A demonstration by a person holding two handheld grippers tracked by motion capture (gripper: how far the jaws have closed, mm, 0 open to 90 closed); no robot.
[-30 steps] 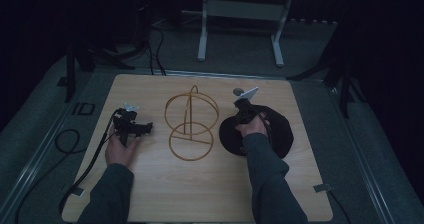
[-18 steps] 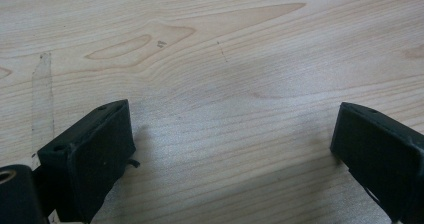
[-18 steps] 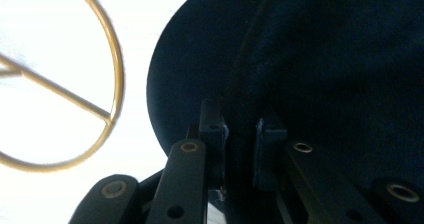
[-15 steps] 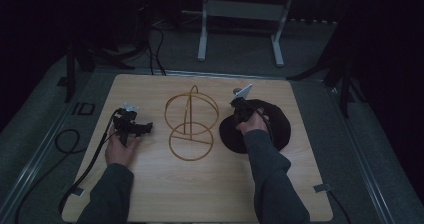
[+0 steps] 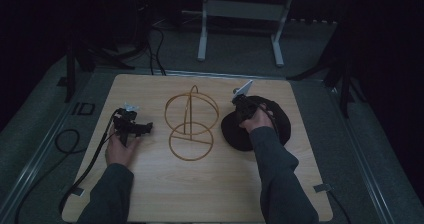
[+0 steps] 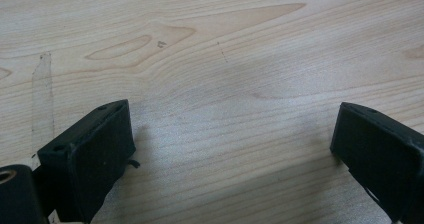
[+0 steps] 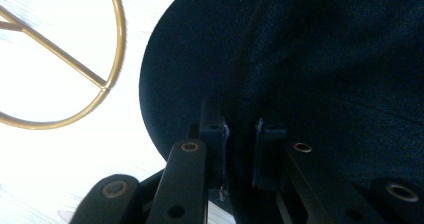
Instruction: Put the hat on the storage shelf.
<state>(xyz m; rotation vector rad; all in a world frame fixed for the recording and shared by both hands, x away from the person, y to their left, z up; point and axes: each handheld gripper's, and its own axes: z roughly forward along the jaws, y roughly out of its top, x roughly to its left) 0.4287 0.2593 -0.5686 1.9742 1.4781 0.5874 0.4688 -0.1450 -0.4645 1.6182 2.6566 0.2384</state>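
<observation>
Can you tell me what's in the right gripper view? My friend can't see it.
The right gripper has its two black jaws pinched shut on a fold of a dark cloth hat, which takes up most of the picture. To the left, part of a gold wire stand sits on the pale wooden table.

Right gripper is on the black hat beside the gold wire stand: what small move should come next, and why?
Probably lift the hat a little off the table. The right gripper has just closed, its jaws pinching the hat's fabric, and the hat lies flat beside the stand. The left gripper rests open, apart.
</observation>
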